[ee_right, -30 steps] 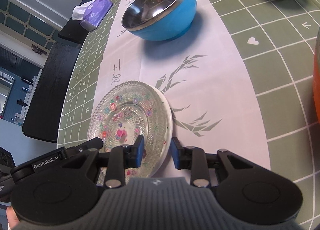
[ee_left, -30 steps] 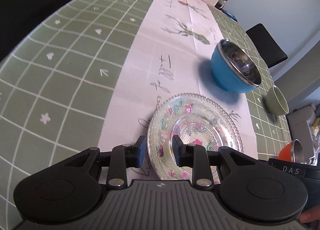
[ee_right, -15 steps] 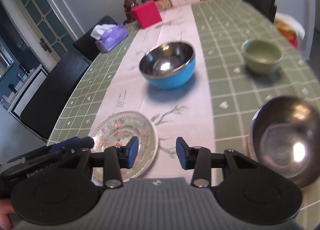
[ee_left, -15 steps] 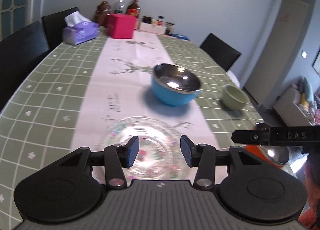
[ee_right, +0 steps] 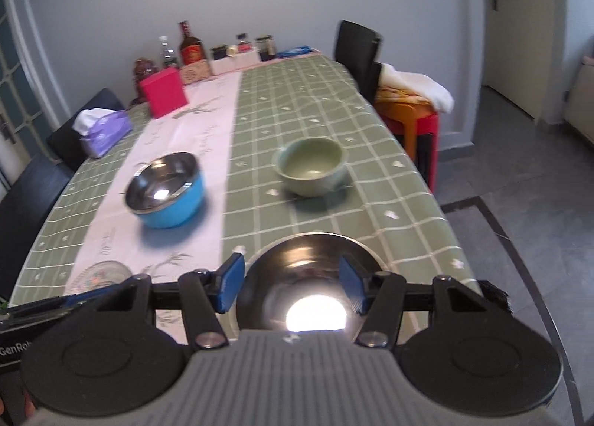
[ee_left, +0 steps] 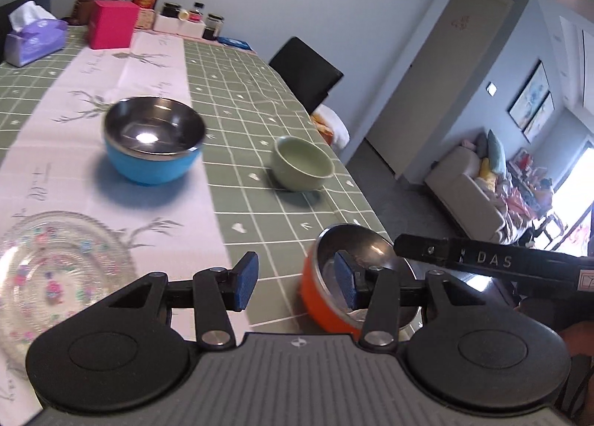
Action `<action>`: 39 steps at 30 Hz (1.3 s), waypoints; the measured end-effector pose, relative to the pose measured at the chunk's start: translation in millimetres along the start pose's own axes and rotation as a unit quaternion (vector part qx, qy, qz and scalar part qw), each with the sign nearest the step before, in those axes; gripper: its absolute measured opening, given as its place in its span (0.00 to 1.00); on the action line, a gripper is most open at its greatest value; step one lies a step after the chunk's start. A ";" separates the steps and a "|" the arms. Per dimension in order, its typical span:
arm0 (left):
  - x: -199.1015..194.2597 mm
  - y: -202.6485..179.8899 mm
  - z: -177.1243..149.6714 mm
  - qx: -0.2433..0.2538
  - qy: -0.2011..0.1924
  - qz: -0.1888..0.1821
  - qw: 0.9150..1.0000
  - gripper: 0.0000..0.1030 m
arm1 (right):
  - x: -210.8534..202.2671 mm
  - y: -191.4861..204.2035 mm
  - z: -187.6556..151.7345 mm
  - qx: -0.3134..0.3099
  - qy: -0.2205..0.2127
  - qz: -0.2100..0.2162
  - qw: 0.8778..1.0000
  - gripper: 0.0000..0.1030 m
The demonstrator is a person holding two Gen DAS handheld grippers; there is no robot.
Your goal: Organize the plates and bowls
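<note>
Steel-lined orange bowl [ee_left: 326,288] sits near the table [ee_left: 267,99] edge, so either spread, empty gripper [ee_right: 291,283] could nudge it off.

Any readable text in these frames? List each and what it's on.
"DAS": on the right gripper's black side bar, left wrist view.
"GenRob", cut off by the frame edge: on the left gripper's side bar, right wrist view.
Red bottle label: too blurred.
Handwriting on the white table runner: unreadable.

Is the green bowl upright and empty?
Yes. The green bowl stands upright on the tablecloth, rim up, with its inside bare.
</note>
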State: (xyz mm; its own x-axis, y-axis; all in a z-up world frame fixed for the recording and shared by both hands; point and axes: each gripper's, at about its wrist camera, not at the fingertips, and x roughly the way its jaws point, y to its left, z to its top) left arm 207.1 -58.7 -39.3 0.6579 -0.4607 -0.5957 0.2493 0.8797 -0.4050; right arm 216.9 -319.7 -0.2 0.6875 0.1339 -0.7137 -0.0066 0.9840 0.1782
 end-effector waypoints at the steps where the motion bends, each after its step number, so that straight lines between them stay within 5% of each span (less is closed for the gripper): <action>1: 7.9 -4.9 0.4 0.003 0.004 0.004 1.000 0.51 | 2.5 -6.8 -0.2 0.006 0.006 -0.007 1.000 0.55; 6: 41.3 -13.8 -0.1 0.003 0.040 0.019 0.999 0.51 | 17.7 -29.6 -4.6 0.021 0.042 -0.037 0.998 0.53; 10: 59.9 -12.0 -4.4 -0.007 0.067 0.026 0.997 0.48 | 32.5 -37.4 -10.1 0.038 0.084 -0.036 0.995 0.40; 19: 72.0 -22.0 -6.6 0.004 0.083 0.026 0.996 0.16 | 37.8 -40.5 -13.4 0.043 0.102 -0.045 0.993 0.08; 29: 44.2 -19.9 1.4 0.010 0.067 0.053 0.996 0.15 | 25.6 -26.5 -11.0 0.029 0.063 -0.019 0.997 0.06; 39: -7.6 13.6 11.6 -0.001 0.065 0.121 0.991 0.15 | 25.5 37.6 -14.4 -0.039 0.052 0.040 0.997 0.06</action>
State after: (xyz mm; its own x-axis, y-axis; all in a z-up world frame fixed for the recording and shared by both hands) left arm 213.8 -41.9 -32.2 0.6008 -0.2483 -0.7599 0.0940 0.9659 -0.2414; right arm 223.8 -277.5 -21.5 0.6036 0.2191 -0.7666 -0.1169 0.9754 0.1868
